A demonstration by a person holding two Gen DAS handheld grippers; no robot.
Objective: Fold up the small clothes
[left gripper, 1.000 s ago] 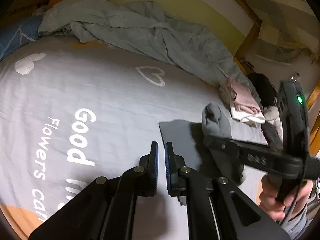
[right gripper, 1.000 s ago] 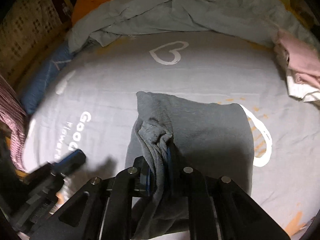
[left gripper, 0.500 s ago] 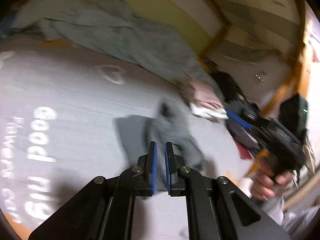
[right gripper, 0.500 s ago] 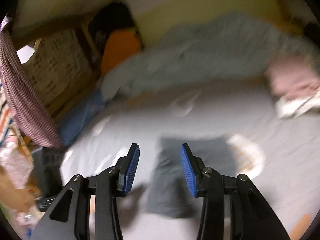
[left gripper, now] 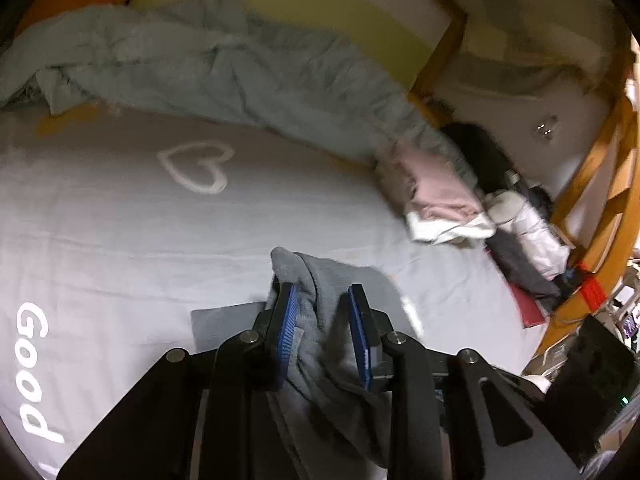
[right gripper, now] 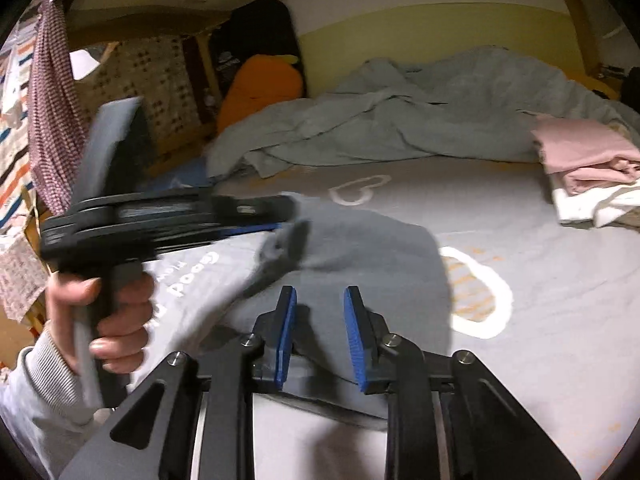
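A small grey garment [left gripper: 320, 280] lies on the grey printed bed sheet [left gripper: 120, 220], with a bunched fold standing up in its middle. My left gripper [left gripper: 323, 304] is open, and the bunched fold runs up between its blue pads [left gripper: 289, 320]. In the right wrist view the garment [right gripper: 372, 256] lies spread ahead, and the left gripper [right gripper: 288, 216] comes in from the left at its raised edge. My right gripper [right gripper: 320, 312] is open and empty, just above the garment's near edge.
A rumpled grey-green blanket [left gripper: 224, 64] runs along the far side of the bed. Folded pink and white clothes [left gripper: 436, 200] sit at the right edge, with more items and a wooden bed frame [left gripper: 592, 208] beyond. An orange cushion [right gripper: 260, 88] stands at the bed's far left corner.
My right gripper let go of the garment's fold, opened and drew back. My left gripper moved in from the left, opened, and now straddles the bunched fold.
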